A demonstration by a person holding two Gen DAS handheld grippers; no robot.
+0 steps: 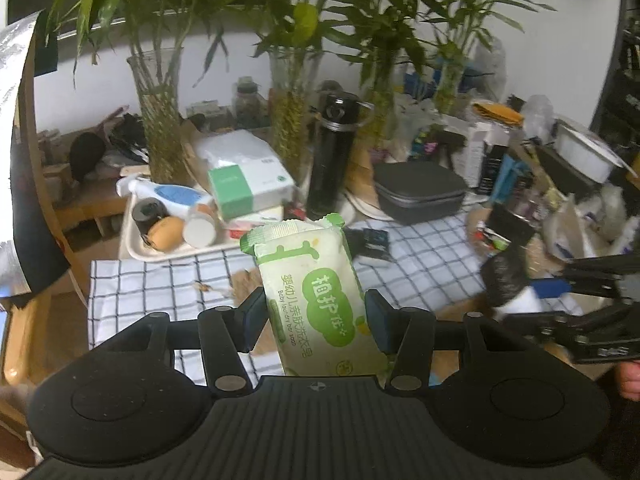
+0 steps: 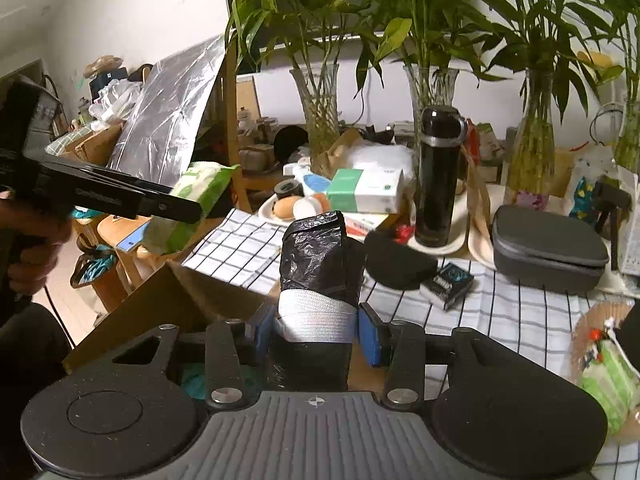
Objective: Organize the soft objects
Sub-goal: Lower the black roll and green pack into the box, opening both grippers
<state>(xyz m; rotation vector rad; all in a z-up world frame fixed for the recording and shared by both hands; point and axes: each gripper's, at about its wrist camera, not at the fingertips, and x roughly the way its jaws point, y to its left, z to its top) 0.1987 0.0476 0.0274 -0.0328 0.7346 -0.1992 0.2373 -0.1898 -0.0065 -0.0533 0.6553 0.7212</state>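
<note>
Left gripper clamps the green soap packet upright above the checked cloth, its long axis pointing away, while the right gripper pinches a black bag roll likewise, nearer the cardboard box.

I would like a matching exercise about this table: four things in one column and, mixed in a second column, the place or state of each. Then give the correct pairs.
Things
1. baby laundry soap packet
2. roll of black bags
3. black flask
4. grey zip case

Places or states
A. stands upright on a plate
B. gripped in the left claw
C. lies closed at the right of the checked cloth
D. gripped in the right claw

Pairs: 1-B, 2-D, 3-A, 4-C
</note>
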